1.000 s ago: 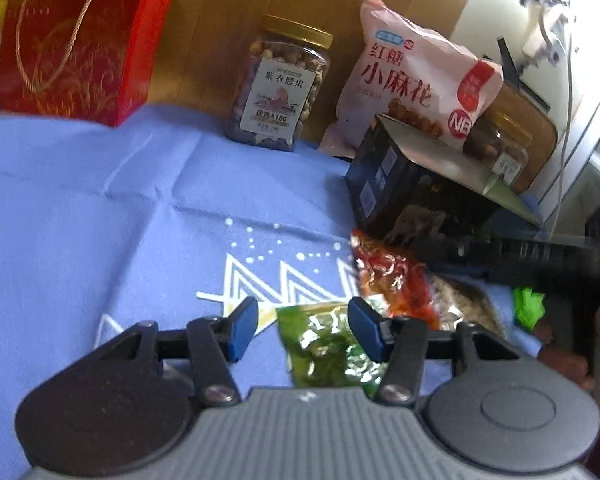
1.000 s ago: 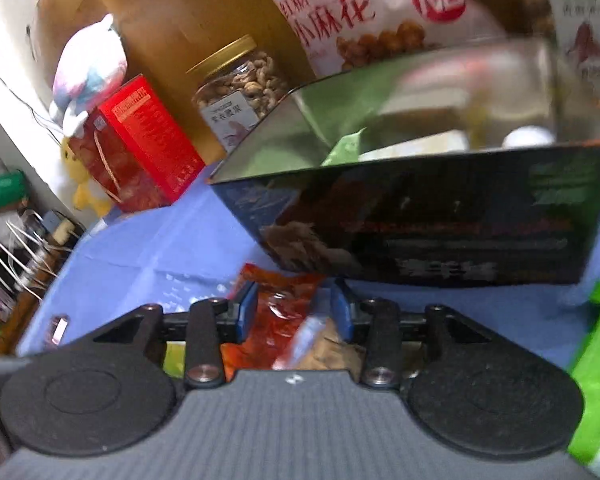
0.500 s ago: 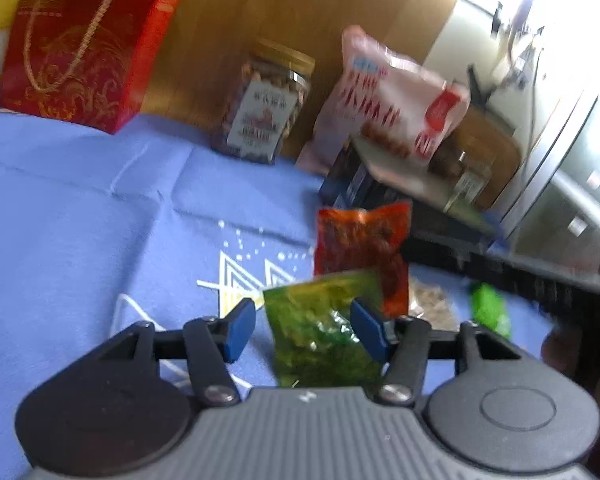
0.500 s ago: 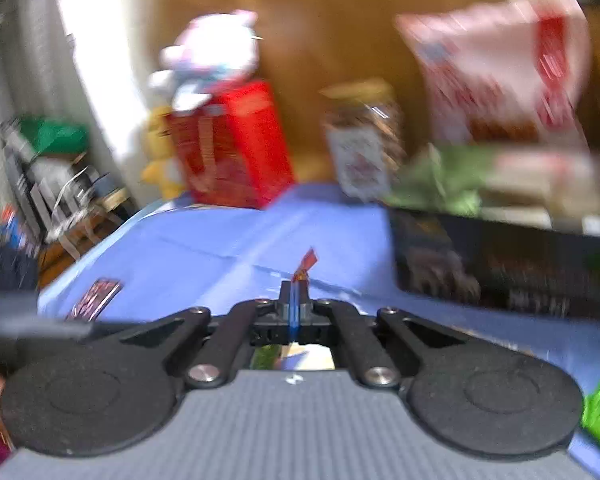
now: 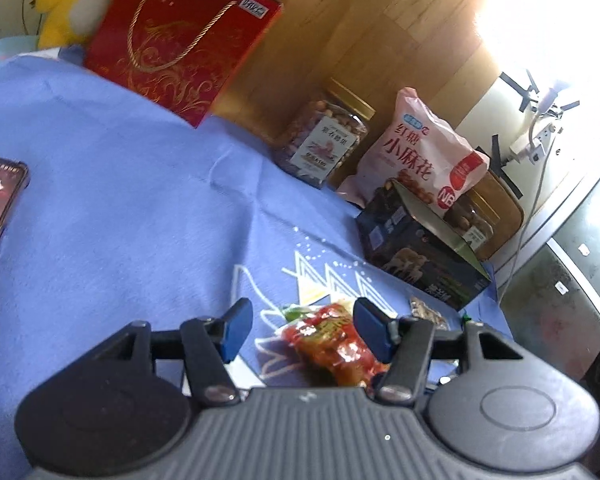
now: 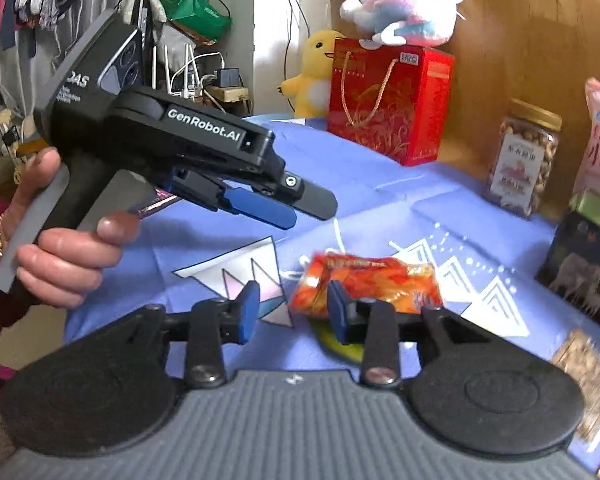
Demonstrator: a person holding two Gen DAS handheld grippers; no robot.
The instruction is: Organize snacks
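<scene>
- The red packet point(image 5: 332, 338) lies flat on the blue cloth point(image 5: 120, 220) of the tabletop, near the front edge, overlapping a green packet point(image 6: 340, 346) of which only an edge shows.
- The left gripper point(image 5: 300, 330) hovers over the red packet with its fingers spread and nothing between them; the right view shows it held above the cloth, not touching.
- The right gripper point(image 6: 292, 310) is also released and empty, low and just near of the red packet point(image 6: 364, 284), which sits slightly right of its gap.
- Handling, as a judgement: the packet looks like a light, soft foil pouch with lumpy contents. Its skin is glossy, so it may slide or crumple under a pinch, and it should droop once lifted.
- Best hold is probably a sealed flat edge or a corner, pinched across the thin side, rather than the bulging middle.
- The dark box point(image 5: 420, 256), open at the top, stands far right and seems the likely place for it; a brownish packet point(image 5: 428, 312) lies between the box and the red packet.
- Lifting the red one could drag the green one along.
</scene>
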